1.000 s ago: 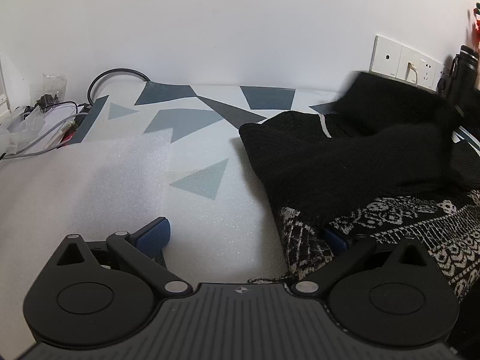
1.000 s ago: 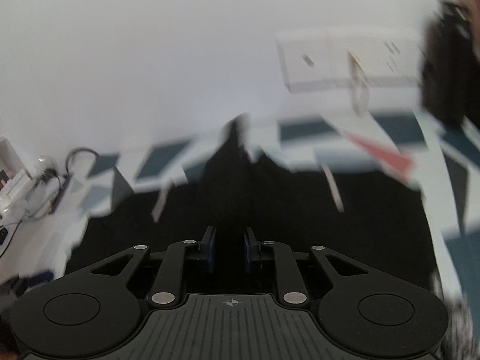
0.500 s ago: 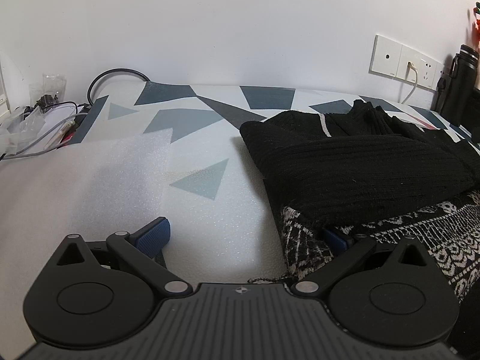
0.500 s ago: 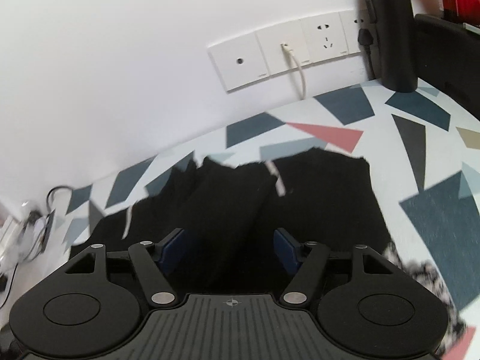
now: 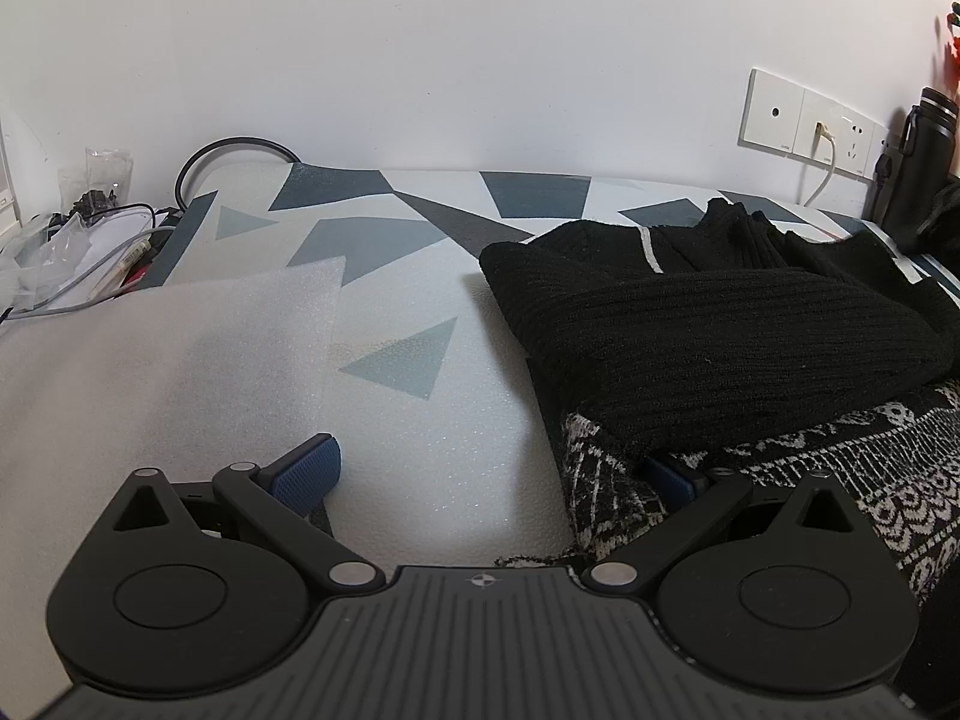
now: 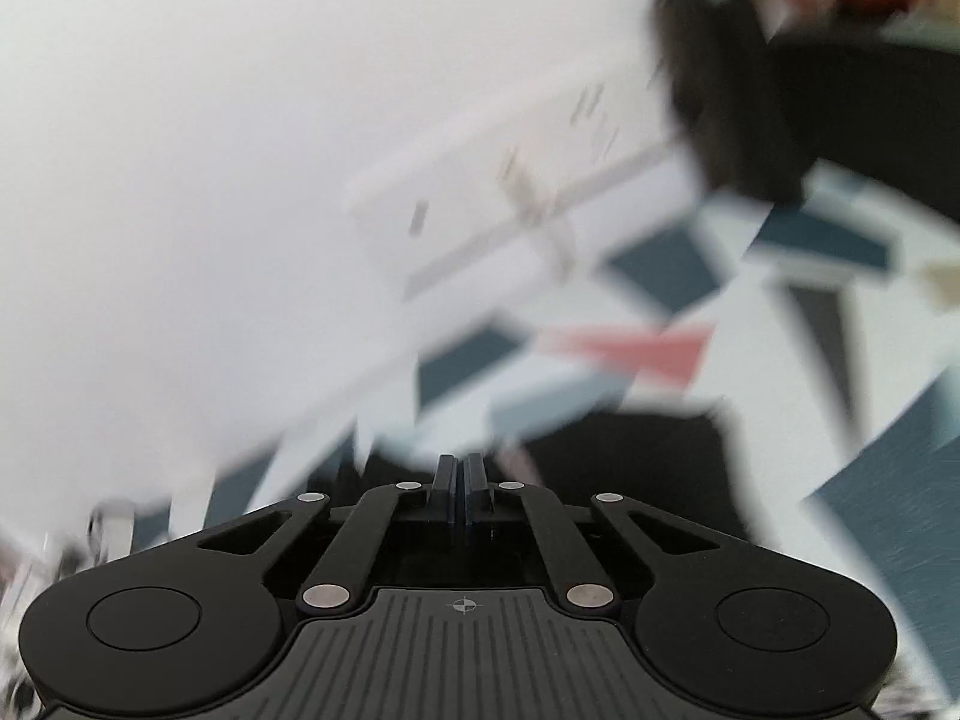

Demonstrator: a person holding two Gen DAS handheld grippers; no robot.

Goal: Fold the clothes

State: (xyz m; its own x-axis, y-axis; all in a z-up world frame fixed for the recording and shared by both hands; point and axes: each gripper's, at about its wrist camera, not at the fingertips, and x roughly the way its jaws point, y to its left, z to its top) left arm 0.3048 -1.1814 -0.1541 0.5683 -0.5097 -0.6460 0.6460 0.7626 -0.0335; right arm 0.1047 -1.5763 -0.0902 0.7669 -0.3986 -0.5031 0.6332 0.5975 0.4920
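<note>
My left claw rests low on the worktop, a white surface printed with grey and blue triangles, its blue-padded fingers spread wide. The right finger lies against the patterned black-and-white hem of the black ribbed knit sweater, which is heaped on the worktop to the right, one sleeve laid across its body. A white foam sheet lies to the left. My right claw has its fingers pressed together with nothing visible between them; its view is motion-blurred, with dark fabric just beyond.
</note>
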